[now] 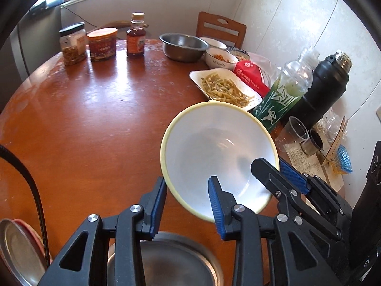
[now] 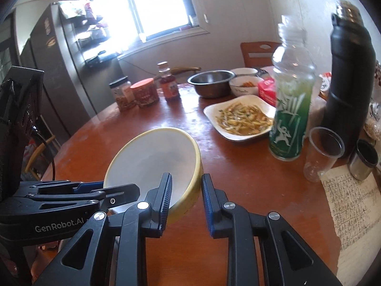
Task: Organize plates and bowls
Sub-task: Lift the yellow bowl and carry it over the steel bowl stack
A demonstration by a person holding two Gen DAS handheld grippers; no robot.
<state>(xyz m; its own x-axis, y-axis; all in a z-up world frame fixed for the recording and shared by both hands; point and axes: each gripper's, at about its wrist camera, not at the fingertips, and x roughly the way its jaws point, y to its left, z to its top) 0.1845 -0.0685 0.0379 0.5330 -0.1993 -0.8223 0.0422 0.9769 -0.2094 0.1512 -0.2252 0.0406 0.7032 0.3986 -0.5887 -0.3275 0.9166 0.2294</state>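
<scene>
Left wrist view: yellow-rimmed bowl (image 1: 214, 157) raised over the table (image 1: 95, 124), open wood toward 10 o'clock, left gripper (image 1: 188, 200) clamping its near rim; right wrist view: right gripper (image 2: 187, 195) pinching the bowl's wall (tilted), plate of food (image 2: 240, 119) at 1 o'clock.

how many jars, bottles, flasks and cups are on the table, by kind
jars: 2 (black-lidded jar, red-lidded jar)
bottles: 2 (amber bottle, green-labelled bottle)
flasks: 1 (black flask)
cups: 2 (clear plastic cup, steel cup)
total: 7
</scene>
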